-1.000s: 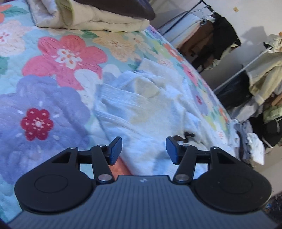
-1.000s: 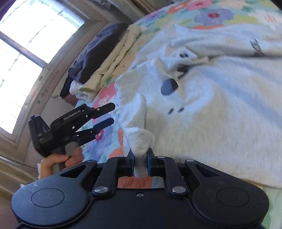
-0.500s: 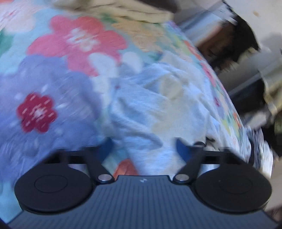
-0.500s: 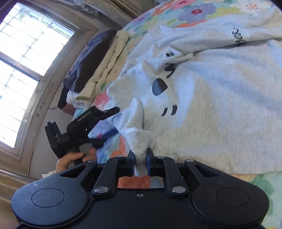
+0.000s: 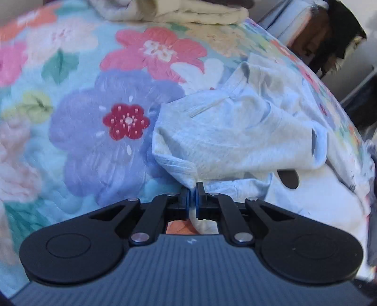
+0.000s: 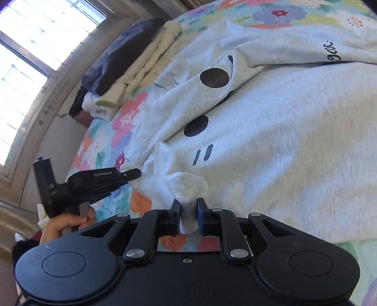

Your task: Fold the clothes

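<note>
Left gripper: jaws pinched nearly together on a bunched corner of the pale grey sweatshirt, fabric wedged between the blue pads. Same gripper seen side-on from the right wrist view, tips at the sweatshirt's edge, held by a bare hand.

Right gripper: jaws narrowed around a rolled, fleecy end of the sweatshirt, possibly a cuff — hard to confirm, fold hides the seam. Fabric fills the gap between the pads and hangs just below them.

Sweatshirt spread over the floral quilt, rumpled and partly folded over itself near the left gripper. Dark oval patches and two short dark dashes printed on the front; black cursive lettering farther along near a fold.

Quilt beneath: large purple flower with a red centre just beside the gripped corner, coral flower beyond it.

Farther back, at the quilt's far edge: stack of folded linens, cream pieces under a dark navy one; cream layers also in the left wrist view. Bright window behind the stack. Dark clothes hanging at upper right of the left wrist view, blurred.
</note>
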`<state>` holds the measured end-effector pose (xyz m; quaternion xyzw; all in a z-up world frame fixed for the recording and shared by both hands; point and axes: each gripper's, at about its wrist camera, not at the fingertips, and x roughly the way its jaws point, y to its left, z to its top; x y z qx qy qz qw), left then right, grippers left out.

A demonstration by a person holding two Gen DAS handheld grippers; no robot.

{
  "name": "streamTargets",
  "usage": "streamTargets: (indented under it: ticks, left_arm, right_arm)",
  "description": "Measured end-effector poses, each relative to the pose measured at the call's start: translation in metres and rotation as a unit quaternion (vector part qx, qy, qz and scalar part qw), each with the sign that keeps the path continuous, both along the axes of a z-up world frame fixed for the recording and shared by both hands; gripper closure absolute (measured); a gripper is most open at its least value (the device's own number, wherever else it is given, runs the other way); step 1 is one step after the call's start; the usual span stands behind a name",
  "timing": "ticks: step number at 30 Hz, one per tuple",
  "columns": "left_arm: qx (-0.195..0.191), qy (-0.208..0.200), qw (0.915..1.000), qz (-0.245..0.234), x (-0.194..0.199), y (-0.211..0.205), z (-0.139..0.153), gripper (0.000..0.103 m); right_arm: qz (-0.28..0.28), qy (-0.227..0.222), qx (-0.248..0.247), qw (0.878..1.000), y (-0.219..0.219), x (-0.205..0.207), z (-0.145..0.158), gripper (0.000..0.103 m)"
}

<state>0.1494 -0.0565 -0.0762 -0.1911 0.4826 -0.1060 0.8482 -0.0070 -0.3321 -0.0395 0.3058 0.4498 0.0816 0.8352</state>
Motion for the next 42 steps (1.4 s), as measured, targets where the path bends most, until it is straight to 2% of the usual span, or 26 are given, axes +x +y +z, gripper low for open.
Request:
streamTargets:
  ticks: [2, 4, 6, 7, 8, 9, 10, 11, 12, 14, 17, 20, 25, 27, 29, 32, 36, 38, 40, 42]
  left_arm:
    - [-0.004, -0.018, 0.9998, -0.001, 0.0, 0.002, 0.009, 0.097]
    - [0.013, -0.027, 0.9996, -0.002, -0.004, 0.001, 0.011, 0.094]
    - [0.013, -0.028, 0.9995, -0.005, -0.007, 0.001, 0.014, 0.094]
    - [-0.006, -0.035, 0.9992, -0.015, -0.007, 0.004, 0.02, 0.091]
    - [-0.034, -0.05, 0.9976, -0.034, -0.009, 0.009, 0.03, 0.083]
    - [-0.06, -0.067, 0.9946, -0.052, -0.011, 0.013, 0.04, 0.062]
    - [-0.076, -0.093, 0.9908, -0.062, -0.018, 0.016, 0.051, 0.052]
    - [-0.087, -0.117, 0.9867, -0.07, -0.023, 0.018, 0.062, 0.052]
    - [-0.078, -0.131, 0.9854, -0.075, -0.027, 0.018, 0.071, 0.052]
    - [-0.04, -0.147, 0.9846, -0.086, -0.027, 0.012, 0.083, 0.052]
    - [-0.002, -0.154, 0.9842, -0.087, -0.018, 0.001, 0.089, 0.052]
    - [-0.007, -0.139, 0.9843, -0.109, -0.005, -0.01, 0.088, 0.052]
    - [0.012, -0.142, 0.975, -0.17, 0.025, -0.04, 0.085, 0.051]
    - [0.015, -0.141, 0.9703, -0.196, 0.047, -0.052, 0.081, 0.051]
    - [0.037, -0.127, 0.9693, -0.207, 0.074, -0.064, 0.077, 0.05]
    - [0.066, -0.13, 0.9631, -0.226, 0.11, -0.081, 0.078, 0.05]
    - [0.083, -0.13, 0.9518, -0.265, 0.145, -0.105, 0.077, 0.043]
    - [0.087, -0.135, 0.9446, -0.286, 0.157, -0.117, 0.075, 0.035]
    - [0.096, -0.133, 0.9398, -0.3, 0.169, -0.13, 0.069, 0.034]
    - [0.113, -0.125, 0.9385, -0.301, 0.181, -0.142, 0.06, 0.033]
  right_arm:
    - [0.005, -0.008, 0.004, 1.0, 0.001, -0.003, 0.005, 0.084]
    - [0.01, -0.01, -0.001, 1.0, 0.002, -0.004, 0.011, 0.08]
    - [0.016, -0.012, -0.03, 0.999, 0.005, -0.006, 0.018, 0.059]
    - [0.016, -0.018, -0.048, 0.999, 0.008, -0.007, 0.023, 0.056]
    - [0.017, -0.025, -0.063, 0.998, 0.009, -0.008, 0.029, 0.052]
    - [0.021, -0.031, -0.071, 0.997, 0.01, -0.01, 0.035, 0.051]
    - [0.025, -0.038, -0.074, 0.996, 0.01, -0.011, 0.04, 0.05]
    - [0.026, -0.048, -0.075, 0.996, 0.01, -0.012, 0.046, 0.045]
    - [0.026, -0.056, -0.073, 0.995, 0.009, -0.012, 0.05, 0.041]
    - [0.02, -0.066, -0.071, 0.995, 0.008, -0.009, 0.054, 0.038]
    - [0.006, -0.055, -0.081, 0.995, 0.007, -0.003, 0.049, 0.038]
    - [-0.004, -0.043, -0.109, 0.993, 0.006, -0.002, 0.042, 0.038]
    - [-0.009, -0.054, -0.149, 0.987, -0.027, 0.009, 0.047, 0.038]
    - [0.003, -0.067, -0.172, 0.983, -0.045, 0.029, 0.053, 0.038]
    - [0.024, -0.076, -0.195, 0.978, -0.063, 0.053, 0.058, 0.038]
    - [0.072, -0.069, -0.229, 0.968, -0.08, 0.103, 0.058, 0.038]
    - [0.079, -0.039, -0.258, 0.962, -0.114, 0.16, 0.049, 0.038]
    - [0.086, -0.03, -0.277, 0.956, -0.13, 0.173, 0.044, 0.038]
    - [0.102, -0.022, -0.297, 0.949, -0.143, 0.175, 0.038, 0.038]
    - [0.121, -0.016, -0.316, 0.941, -0.153, 0.173, 0.032, 0.037]
